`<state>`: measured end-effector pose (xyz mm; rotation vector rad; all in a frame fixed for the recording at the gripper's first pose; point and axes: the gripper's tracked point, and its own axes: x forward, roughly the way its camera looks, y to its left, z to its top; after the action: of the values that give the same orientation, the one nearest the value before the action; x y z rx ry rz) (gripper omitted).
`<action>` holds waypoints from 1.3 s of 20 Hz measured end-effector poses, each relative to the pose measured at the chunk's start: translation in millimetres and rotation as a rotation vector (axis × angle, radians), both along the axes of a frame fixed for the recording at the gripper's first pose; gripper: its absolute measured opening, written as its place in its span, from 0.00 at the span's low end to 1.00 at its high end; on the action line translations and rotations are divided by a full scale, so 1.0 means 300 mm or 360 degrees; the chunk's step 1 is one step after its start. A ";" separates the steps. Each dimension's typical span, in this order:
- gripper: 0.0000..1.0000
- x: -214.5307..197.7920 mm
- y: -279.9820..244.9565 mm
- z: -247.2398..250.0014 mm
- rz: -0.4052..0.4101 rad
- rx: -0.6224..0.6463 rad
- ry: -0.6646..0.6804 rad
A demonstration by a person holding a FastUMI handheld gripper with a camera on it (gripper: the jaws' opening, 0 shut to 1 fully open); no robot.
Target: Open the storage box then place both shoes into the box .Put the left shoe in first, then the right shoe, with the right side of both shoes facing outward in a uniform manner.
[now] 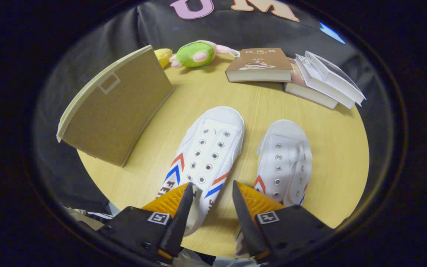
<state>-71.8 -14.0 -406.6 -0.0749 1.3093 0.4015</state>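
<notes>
Two white canvas shoes with red and blue chevrons lie side by side on the round wooden table (pixel 332 155), toes pointing away from me. The nearer, larger-looking shoe (pixel 208 152) stands to the left of the other shoe (pixel 285 159). My gripper (pixel 210 189) is open, low over the heel end of the left-hand shoe. One fingertip overlaps that shoe's opening, and its striped side wall shows in the gap between the fingers. The tan storage box (pixel 113 107), with a pale lid shut on top, stands beyond the fingers to the left.
Several books (pixel 260 65) lie fanned across the back of the table, the rightmost book (pixel 328 79) overhanging the others. A green and pink plush toy (pixel 197 53) and a yellow toy (pixel 163 56) rest behind the box. The table edge curves close on both sides.
</notes>
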 end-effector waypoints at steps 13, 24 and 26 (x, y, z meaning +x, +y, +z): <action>0.06 0.014 0.037 0.057 -0.0421 0.0204 0.0124; 0.03 0.050 0.126 0.155 -0.0713 0.0349 0.0122; 0.03 0.072 0.166 0.226 -0.0755 0.0447 0.0119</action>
<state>-50.2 35.8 -338.9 0.4825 1.2844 0.1779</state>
